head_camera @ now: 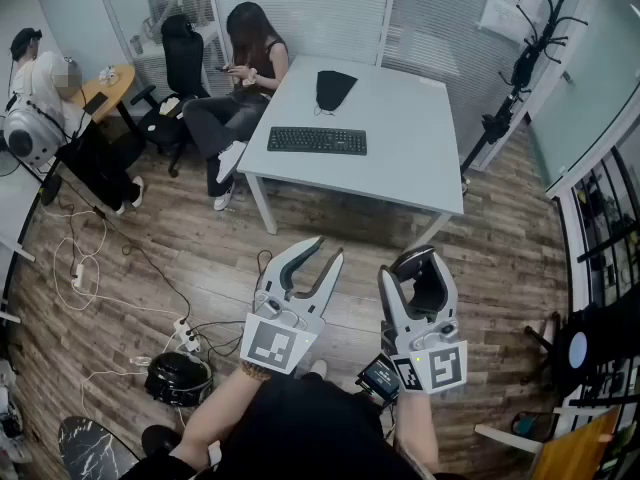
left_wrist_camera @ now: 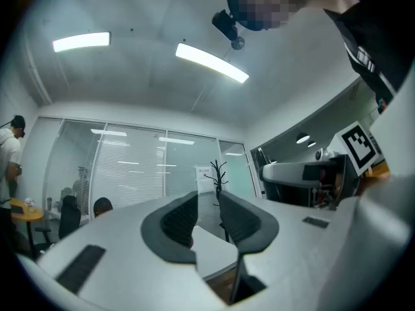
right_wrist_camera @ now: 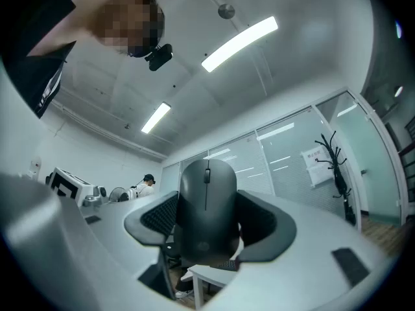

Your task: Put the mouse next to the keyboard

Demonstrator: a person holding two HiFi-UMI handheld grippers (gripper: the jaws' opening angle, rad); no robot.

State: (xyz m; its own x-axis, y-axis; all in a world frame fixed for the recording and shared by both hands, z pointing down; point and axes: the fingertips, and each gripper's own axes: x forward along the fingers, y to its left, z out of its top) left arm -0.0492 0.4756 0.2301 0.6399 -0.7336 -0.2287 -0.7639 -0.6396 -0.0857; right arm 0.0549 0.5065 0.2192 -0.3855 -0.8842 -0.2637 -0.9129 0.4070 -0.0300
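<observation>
A dark grey mouse [head_camera: 420, 271] sits upright between the pads of my right gripper [head_camera: 415, 276], which is shut on it; in the right gripper view the mouse [right_wrist_camera: 207, 206] fills the gap between the pads. My left gripper [head_camera: 322, 255] is held beside it, open by a narrow gap with nothing in it [left_wrist_camera: 209, 218]. Both grippers hover over the wooden floor, well short of the white table [head_camera: 410, 158]. A black keyboard [head_camera: 317, 140] lies on the table's near left part.
A black pouch [head_camera: 333, 88] lies on the table behind the keyboard. A seated person [head_camera: 245, 73] is at the table's left side, another person [head_camera: 45, 103] farther left. Cables and a power strip [head_camera: 185, 336] lie on the floor. A coat rack [head_camera: 525, 63] stands at the right.
</observation>
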